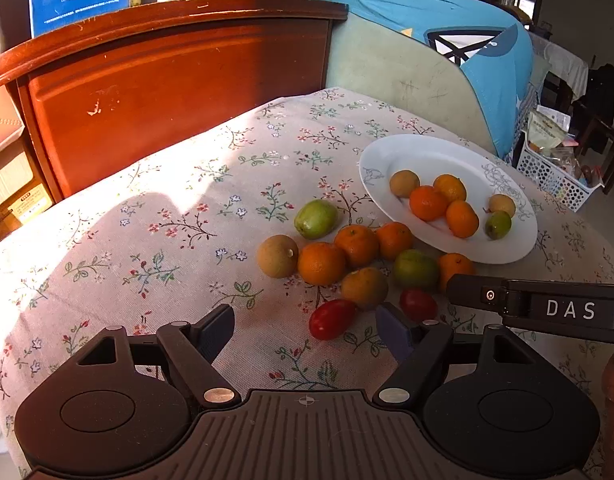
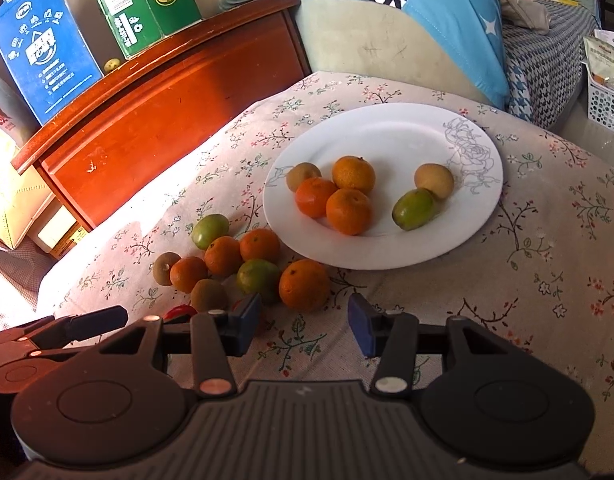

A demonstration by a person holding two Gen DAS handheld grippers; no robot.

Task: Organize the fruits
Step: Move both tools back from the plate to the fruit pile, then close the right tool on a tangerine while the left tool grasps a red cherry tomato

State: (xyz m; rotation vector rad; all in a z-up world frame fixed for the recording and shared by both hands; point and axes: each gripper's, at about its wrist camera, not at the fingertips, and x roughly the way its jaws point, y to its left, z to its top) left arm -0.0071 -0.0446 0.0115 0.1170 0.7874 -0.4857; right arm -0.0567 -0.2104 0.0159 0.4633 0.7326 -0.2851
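Six small fruits already sit on the round white ceramic plate (image 2: 387, 248), the rest heaped on the floral tablecloth (image 1: 147, 240) beside it, both grippers empty with jaws apart: left gripper (image 1: 307, 334) nearing the oval red tomato (image 1: 332, 319), right gripper (image 2: 305, 322) nearing the round orange mandarin (image 2: 303, 285); next, close and lift.

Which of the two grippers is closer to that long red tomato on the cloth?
Left. The left gripper has the long red tomato just ahead between its open fingers. The right gripper sits further right, facing an orange.
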